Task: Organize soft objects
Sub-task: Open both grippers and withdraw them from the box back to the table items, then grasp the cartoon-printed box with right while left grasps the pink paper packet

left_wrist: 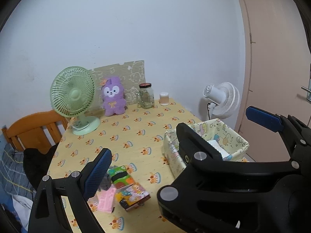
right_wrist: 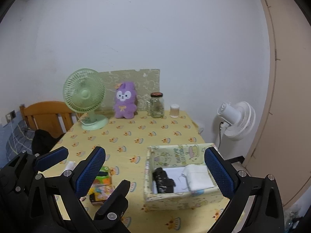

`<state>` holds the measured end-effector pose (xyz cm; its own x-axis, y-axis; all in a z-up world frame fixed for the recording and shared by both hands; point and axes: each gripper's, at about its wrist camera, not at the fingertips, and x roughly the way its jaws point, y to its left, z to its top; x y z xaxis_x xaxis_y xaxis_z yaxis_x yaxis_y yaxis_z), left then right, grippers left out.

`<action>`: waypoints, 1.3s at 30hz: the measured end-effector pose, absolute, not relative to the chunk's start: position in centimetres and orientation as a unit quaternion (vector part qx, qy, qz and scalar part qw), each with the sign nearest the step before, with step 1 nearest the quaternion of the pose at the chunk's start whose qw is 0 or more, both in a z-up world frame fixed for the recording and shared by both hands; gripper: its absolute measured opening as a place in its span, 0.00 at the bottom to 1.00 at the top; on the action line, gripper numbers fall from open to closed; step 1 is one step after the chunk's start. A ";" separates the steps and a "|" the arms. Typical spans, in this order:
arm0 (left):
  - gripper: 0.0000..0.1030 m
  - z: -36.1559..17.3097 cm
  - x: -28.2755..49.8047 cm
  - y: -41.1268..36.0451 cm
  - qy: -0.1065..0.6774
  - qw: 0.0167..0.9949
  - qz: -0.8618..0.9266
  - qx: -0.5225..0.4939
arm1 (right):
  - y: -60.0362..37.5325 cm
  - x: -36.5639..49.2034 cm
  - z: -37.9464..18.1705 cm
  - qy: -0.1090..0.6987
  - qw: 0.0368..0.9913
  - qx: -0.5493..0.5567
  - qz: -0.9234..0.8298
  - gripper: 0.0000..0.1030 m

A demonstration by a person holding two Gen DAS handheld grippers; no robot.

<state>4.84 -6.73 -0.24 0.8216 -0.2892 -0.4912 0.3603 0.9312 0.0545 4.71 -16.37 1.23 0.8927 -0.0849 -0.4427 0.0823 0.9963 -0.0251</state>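
A patterned fabric box (right_wrist: 180,199) stands on the yellow tablecloth at the right; inside lie a black folded item (right_wrist: 163,180) and a white folded cloth (right_wrist: 198,176). The box also shows in the left wrist view (left_wrist: 237,136). A pile of small soft packs, green (left_wrist: 120,176), pink (left_wrist: 107,199) and a colourful one (left_wrist: 134,196), lies at the front left. My left gripper (left_wrist: 175,151) is open and empty above the pile. My right gripper (right_wrist: 155,172) is open and empty, spread across the box's left half. The left gripper's fingers (right_wrist: 52,158) show at the left of the right wrist view.
A green desk fan (right_wrist: 85,97), a purple plush bunny (right_wrist: 124,101), a glass jar (right_wrist: 157,104) and a small cup (right_wrist: 174,111) stand along the back wall. A white floor fan (right_wrist: 237,120) stands right of the table. A wooden bed frame (right_wrist: 44,114) is at the left.
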 end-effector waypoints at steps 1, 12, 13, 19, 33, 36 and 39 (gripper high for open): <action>0.94 -0.3 4.8 -6.4 0.246 0.952 -0.170 0.071 | -16.0 4.7 1.2 0.228 0.973 -0.004 -0.041 1.00; 0.94 -1.4 4.8 -3.3 0.245 0.956 -0.146 0.065 | -12.9 5.0 0.2 0.226 0.974 -0.005 -0.019 1.00; 0.94 -1.6 4.9 -3.0 0.247 0.956 -0.145 0.063 | -12.6 5.1 0.0 0.227 0.974 -0.007 -0.016 1.00; 0.94 -3.2 5.3 -1.4 0.258 0.955 -0.132 0.059 | -11.1 5.7 -1.4 0.239 0.971 -0.011 -0.002 1.00; 0.93 -7.4 6.2 0.9 0.299 0.946 -0.115 0.048 | -8.5 7.2 -5.9 0.270 0.962 -0.006 0.028 1.00; 0.93 -8.4 6.4 1.4 0.310 0.944 -0.108 0.044 | -7.9 7.8 -7.1 0.285 0.958 -0.007 0.040 1.00; 0.93 -9.5 6.7 2.0 0.317 0.942 -0.105 0.035 | -7.3 8.3 -8.1 0.294 0.954 -0.011 0.048 1.00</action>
<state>6.73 1.96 -9.48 0.7765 -0.1764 -0.6049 0.2205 0.9754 -0.0014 8.32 -7.34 -8.15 0.8220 0.0854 -0.5631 -0.0988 0.9951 0.0066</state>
